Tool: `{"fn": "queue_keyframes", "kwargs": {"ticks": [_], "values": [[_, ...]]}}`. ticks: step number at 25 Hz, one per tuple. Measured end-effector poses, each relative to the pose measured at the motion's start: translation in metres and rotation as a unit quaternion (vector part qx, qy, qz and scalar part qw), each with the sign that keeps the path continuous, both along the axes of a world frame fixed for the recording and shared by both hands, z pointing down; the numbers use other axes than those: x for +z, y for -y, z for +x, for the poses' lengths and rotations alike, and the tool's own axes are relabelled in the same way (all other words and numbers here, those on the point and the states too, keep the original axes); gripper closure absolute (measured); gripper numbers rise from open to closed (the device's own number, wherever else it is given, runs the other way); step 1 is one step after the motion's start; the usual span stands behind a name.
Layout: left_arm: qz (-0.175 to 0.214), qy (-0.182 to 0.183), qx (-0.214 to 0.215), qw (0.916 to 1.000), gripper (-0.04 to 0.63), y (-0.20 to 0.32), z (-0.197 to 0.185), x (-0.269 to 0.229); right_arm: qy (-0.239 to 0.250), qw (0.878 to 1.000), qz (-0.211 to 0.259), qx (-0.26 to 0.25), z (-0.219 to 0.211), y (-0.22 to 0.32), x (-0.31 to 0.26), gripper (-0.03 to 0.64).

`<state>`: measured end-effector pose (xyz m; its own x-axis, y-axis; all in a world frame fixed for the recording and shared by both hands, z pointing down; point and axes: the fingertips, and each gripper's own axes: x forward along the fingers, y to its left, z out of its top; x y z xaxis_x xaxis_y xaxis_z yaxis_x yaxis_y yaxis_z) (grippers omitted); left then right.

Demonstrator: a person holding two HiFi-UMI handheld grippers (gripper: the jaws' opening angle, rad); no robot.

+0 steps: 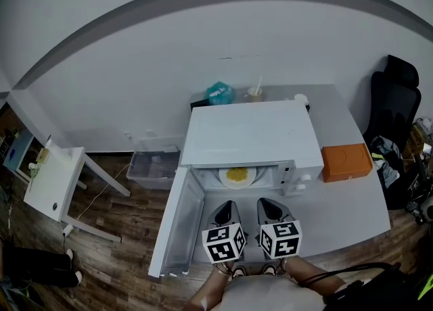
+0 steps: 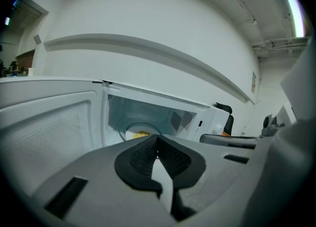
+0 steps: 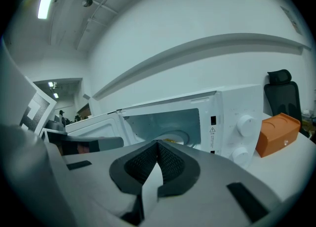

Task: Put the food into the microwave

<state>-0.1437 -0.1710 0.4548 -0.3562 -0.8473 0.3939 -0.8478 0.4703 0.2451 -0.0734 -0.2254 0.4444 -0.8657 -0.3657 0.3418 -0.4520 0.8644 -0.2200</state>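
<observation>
Yellow food already sits on its plate inside the white microwave, whose door hangs open on the left. We judge only closing it is left. Our left hand-held gripper and right hand-held gripper hover near its opening, jaws together, empty. A grey counter carries an orange box to the right; wooden floor, white wall.

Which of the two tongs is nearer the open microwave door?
The left tongs: the open door hangs just to its left, while the right tongs sits nearer the control knobs and orange box.
</observation>
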Motion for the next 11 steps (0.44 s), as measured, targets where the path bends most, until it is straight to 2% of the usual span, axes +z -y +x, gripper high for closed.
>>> {"fn": "queue_keyframes", "kwargs": {"ticks": [11], "values": [[-0.005, -0.009, -0.001, 0.9999, 0.591, -0.0005, 0.0022, 0.0082, -0.010, 1.000, 0.000, 0.008, 0.0079, 0.0029, 0.0049, 0.600]]}}
